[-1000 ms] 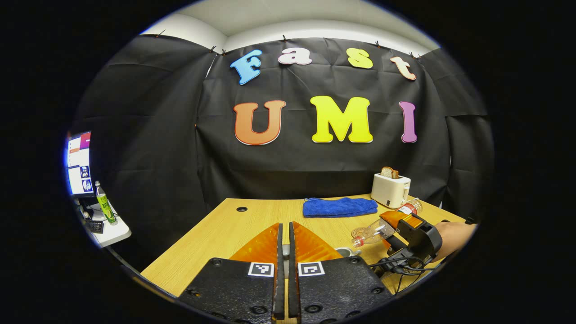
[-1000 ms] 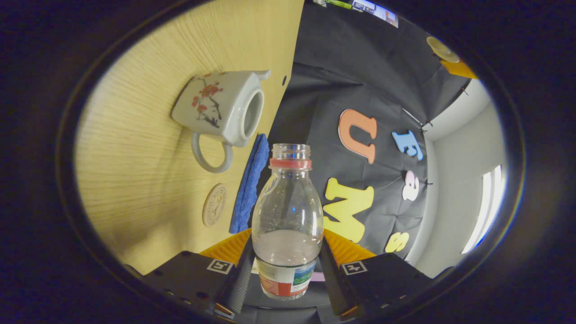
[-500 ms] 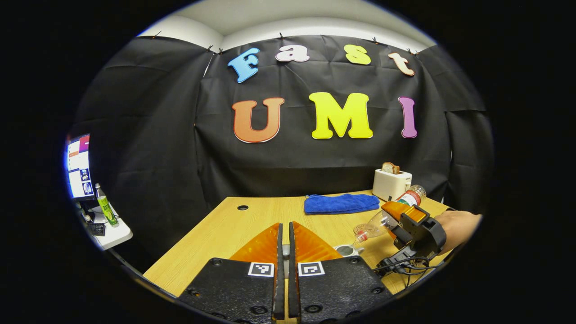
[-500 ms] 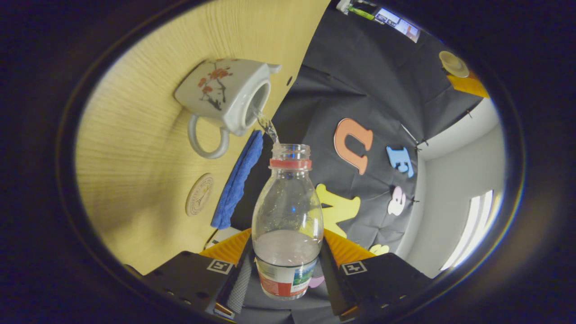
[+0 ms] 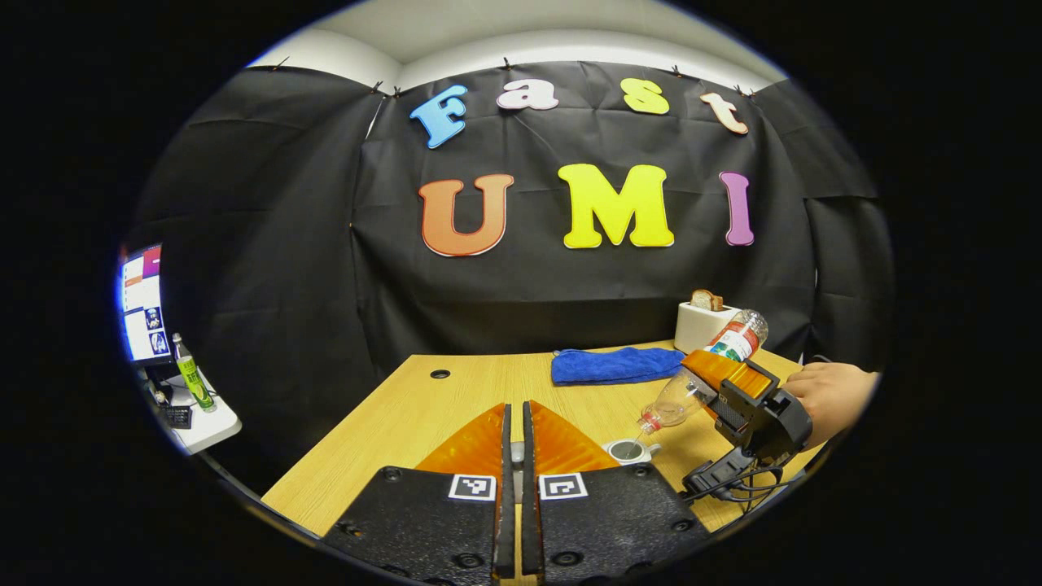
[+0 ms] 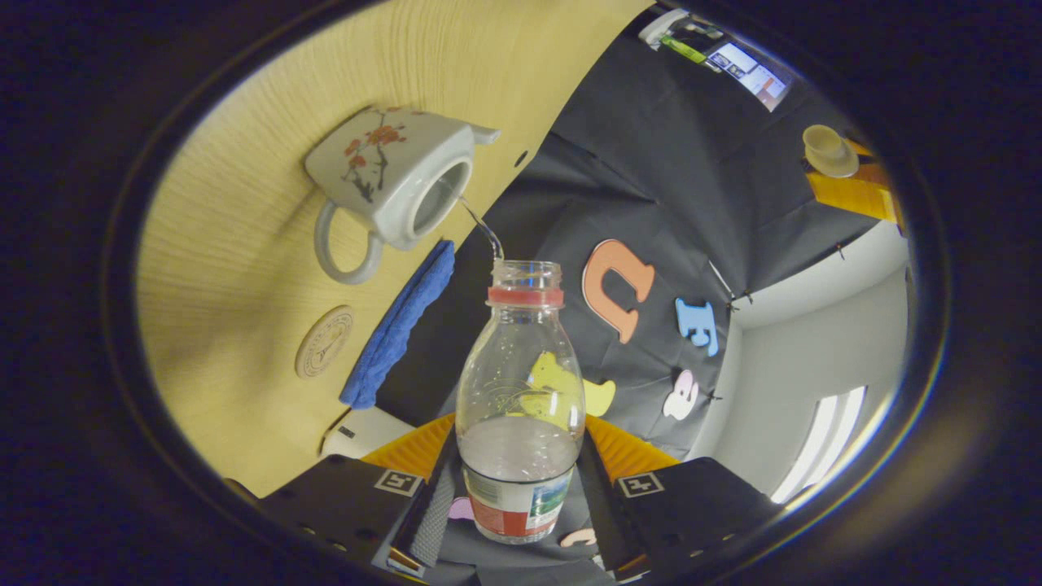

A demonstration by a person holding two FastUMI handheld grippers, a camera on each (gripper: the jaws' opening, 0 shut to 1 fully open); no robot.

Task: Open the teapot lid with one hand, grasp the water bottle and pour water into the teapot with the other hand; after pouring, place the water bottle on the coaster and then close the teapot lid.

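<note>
Over the teapot (image 6: 389, 177) on the table, the right gripper (image 6: 514, 496) squeezes the water bottle (image 6: 521, 407) — tipped further now, water streaming in. Left gripper (image 5: 514, 464) pinches the lid (image 6: 829, 150) — pouring's underway.

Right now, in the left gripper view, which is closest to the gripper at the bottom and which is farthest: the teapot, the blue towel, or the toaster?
1. The teapot is nearest, on the table just right of the left gripper.
2. The blue towel comes next, farther back on the table.
3. The toaster is farthest, at the back right corner by the wall.
</note>
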